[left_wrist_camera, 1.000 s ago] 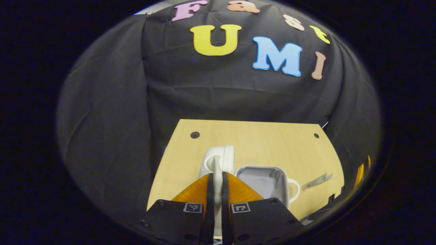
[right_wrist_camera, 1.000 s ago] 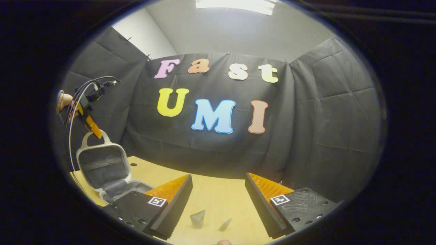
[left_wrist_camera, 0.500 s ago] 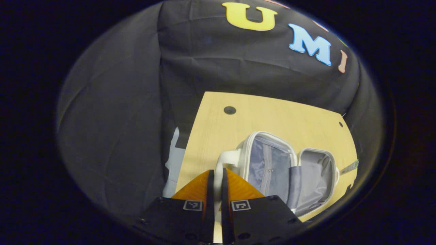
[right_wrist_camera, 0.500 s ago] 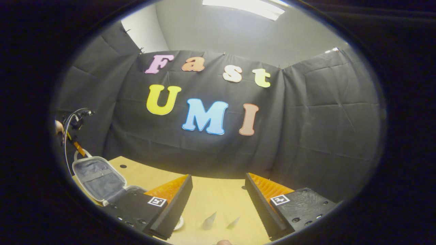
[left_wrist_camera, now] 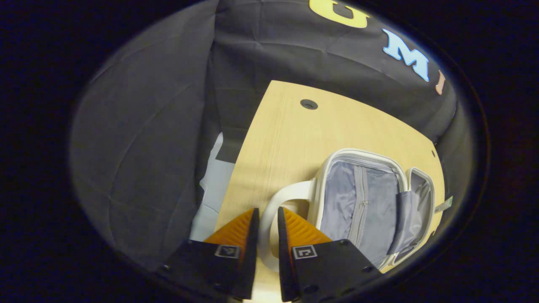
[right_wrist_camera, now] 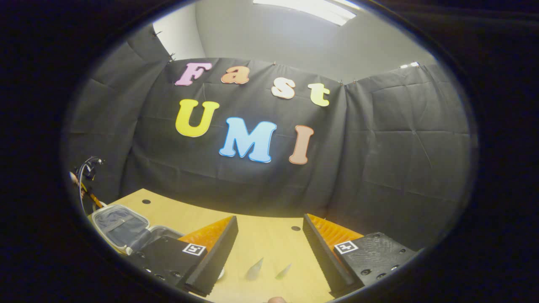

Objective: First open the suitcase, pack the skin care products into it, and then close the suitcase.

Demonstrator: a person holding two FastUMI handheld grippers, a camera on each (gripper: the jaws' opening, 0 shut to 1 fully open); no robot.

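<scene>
Grey fabric lining is showing inside the suitcase (left_wrist_camera: 370, 202), which is lying open near the bench's (left_wrist_camera: 286, 139) left edge, lid half flat beside the base half. The left gripper (left_wrist_camera: 265, 227) is straddling the white handle (left_wrist_camera: 278, 202); whether both fingers are pressing on it cannot be told. The right gripper (right_wrist_camera: 269, 240) is hovering with jaws wide apart above two small sachet-like items (right_wrist_camera: 269, 269) near the bench's front edge. Risk: if the handle snags during release, the light case is likely to slide toward the left edge.
</scene>
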